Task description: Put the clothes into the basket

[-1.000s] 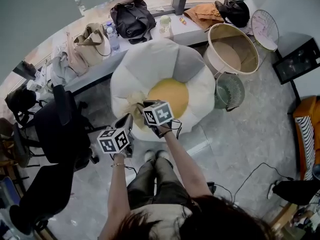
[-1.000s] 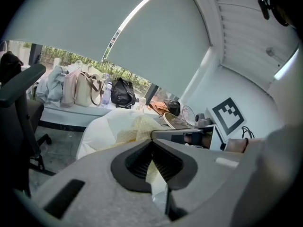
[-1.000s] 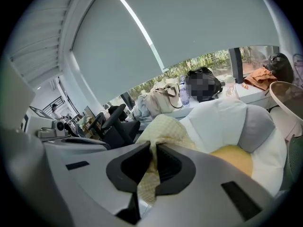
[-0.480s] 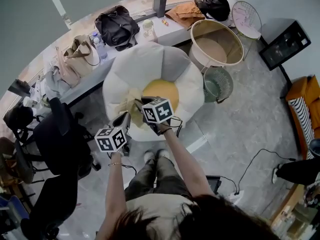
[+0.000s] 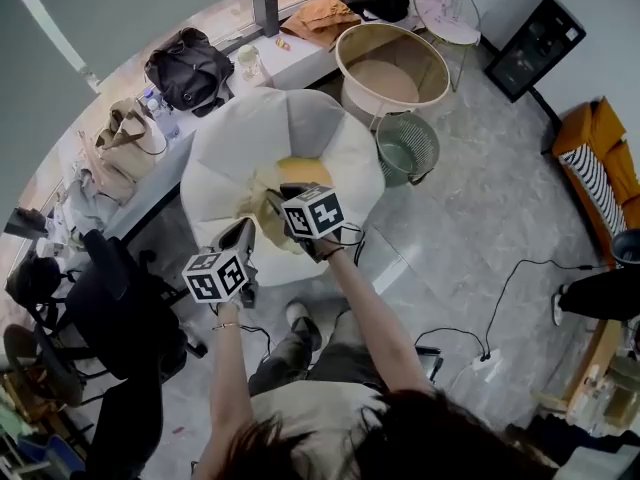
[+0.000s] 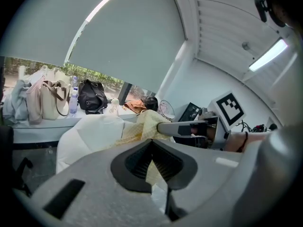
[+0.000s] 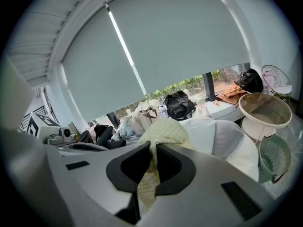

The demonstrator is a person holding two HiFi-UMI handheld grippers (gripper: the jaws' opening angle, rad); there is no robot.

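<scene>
Grey stone-look floor (image 5: 470,238) all round, with one long surface (image 5: 292,60) running under the window on the far side. Biggest thing by a mile is one white petal-shaped cushion (image 5: 250,128) with a yellow middle, right in front of the person. Far right of it sits one big round beige basket (image 5: 385,80), and just near of that one small green wire basket (image 5: 406,148).

On the surface I count two black bags (image 5: 188,66), one beige tote (image 5: 125,138) and one orange-brown cloth (image 5: 320,16).

Only one piece of clothing is in play, a pale yellow checked garment (image 5: 262,190). It's bunched into a strip over the cushion's near side, long axis running near-left to far-right, well apart from the big basket. Left gripper (image 5: 240,236) has its jaws closed on the near end. Right gripper (image 5: 277,199) has its jaws pinched on the far end, with some cloth hanging down between them.
</scene>
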